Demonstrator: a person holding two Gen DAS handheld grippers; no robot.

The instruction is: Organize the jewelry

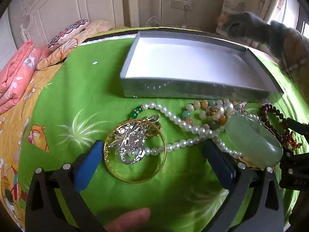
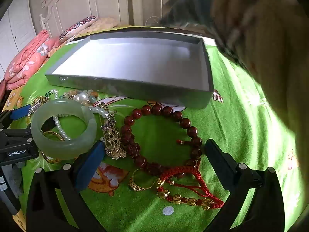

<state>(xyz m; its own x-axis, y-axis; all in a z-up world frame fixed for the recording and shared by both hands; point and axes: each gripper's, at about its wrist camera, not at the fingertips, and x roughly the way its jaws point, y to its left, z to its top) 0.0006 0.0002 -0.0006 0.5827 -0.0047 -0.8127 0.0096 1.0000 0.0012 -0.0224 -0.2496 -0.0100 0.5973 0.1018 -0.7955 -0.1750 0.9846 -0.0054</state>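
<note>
Green patterned cloth covers the bed [image 1: 63, 96] where a tangle of jewelry waits before an empty, shallow grey box with a white floor [image 1: 193, 90]. In the left wrist view, the left tool [image 1: 154, 154] hangs released, its blue pads spread around a thin gold bangle [image 1: 164, 150] holding a silver brooch [image 1: 133, 141]; a white pearl necklace [image 1: 173, 116] and pale green jade bangle [image 1: 255, 141] lie beside. In the right wrist view, the right tool [image 2: 154, 150] is likewise released above a dark red bead bracelet [image 2: 173, 112], a gold ring [image 2: 141, 183] and red cord bracelets [image 2: 193, 183]. Sorting has seemingly not begun; next comes closing on one piece without snagging others. A white headboard and pink quilt stand behind.
</note>
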